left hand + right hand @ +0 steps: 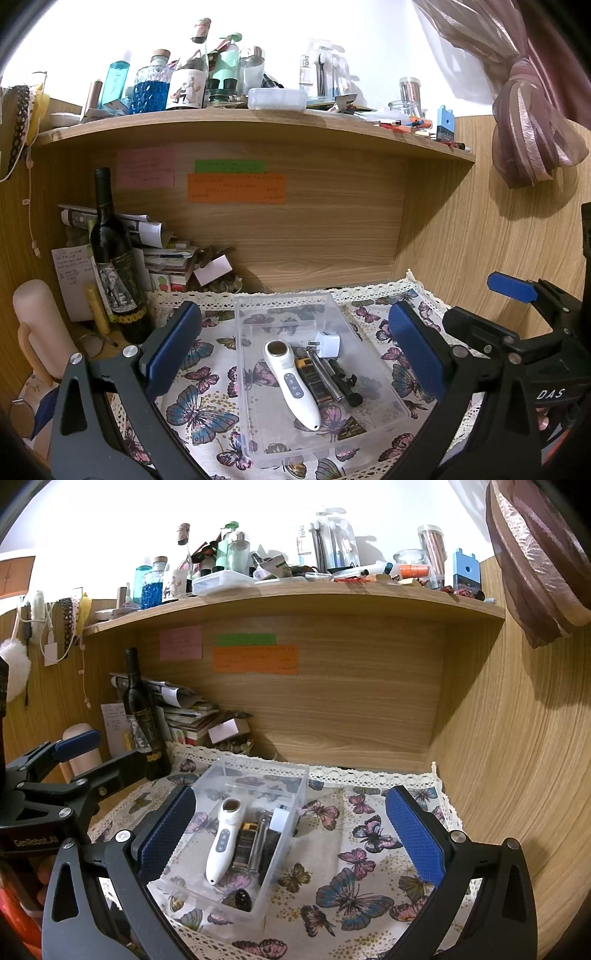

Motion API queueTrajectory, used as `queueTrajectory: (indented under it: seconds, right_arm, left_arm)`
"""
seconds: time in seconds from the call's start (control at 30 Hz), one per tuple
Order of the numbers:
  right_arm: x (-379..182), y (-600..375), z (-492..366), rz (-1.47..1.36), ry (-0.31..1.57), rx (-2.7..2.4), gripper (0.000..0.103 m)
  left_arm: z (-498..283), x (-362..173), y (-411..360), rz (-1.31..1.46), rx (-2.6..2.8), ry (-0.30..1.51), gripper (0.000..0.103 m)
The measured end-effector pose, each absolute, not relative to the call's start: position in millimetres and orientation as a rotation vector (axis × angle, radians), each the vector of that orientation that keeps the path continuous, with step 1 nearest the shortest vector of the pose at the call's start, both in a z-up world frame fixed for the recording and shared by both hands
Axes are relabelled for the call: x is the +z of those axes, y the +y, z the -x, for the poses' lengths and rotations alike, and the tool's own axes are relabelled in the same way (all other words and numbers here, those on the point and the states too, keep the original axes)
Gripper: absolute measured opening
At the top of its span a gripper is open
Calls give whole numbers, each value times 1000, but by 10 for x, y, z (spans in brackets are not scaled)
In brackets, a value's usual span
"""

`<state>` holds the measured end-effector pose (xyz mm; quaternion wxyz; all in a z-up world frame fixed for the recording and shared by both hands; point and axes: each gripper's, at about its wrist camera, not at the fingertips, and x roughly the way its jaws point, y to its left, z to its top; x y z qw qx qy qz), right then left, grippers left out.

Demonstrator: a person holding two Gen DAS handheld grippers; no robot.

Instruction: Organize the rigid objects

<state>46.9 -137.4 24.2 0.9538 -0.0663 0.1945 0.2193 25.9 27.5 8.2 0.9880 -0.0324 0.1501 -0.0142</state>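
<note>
Both grippers open and empty over a bin of sorted items.

The left gripper (pixel 295 347) has its jaws spread wide, held above the clear bin (pixel 384 373), gripping nothing; the right gripper (pixel 291 834) is just as wide and empty, to the bin's right over the butterfly cloth (pixel 354 878). The bin sits on the cloth toward its left edge. Inside it lie a white wand (pixel 291 384) along the left side, a plug (pixel 328 343) near the back, and a yellow-tipped tool (pixel 314 376) and dark pens (pixel 343 384) beside the wand. A wine bottle (pixel 114 258) stands upright off the cloth's back-left corner, under the shelf (pixel 258 129).
</note>
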Motion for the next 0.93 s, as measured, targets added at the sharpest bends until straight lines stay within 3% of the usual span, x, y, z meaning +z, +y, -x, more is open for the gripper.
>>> queueTrajectory:
  seconds: [0.93]
  right_arm:
    - [251, -1370, -439, 131, 396, 438, 103]
  left_arm:
    - [-267, 65, 276, 82, -56, 313, 103]
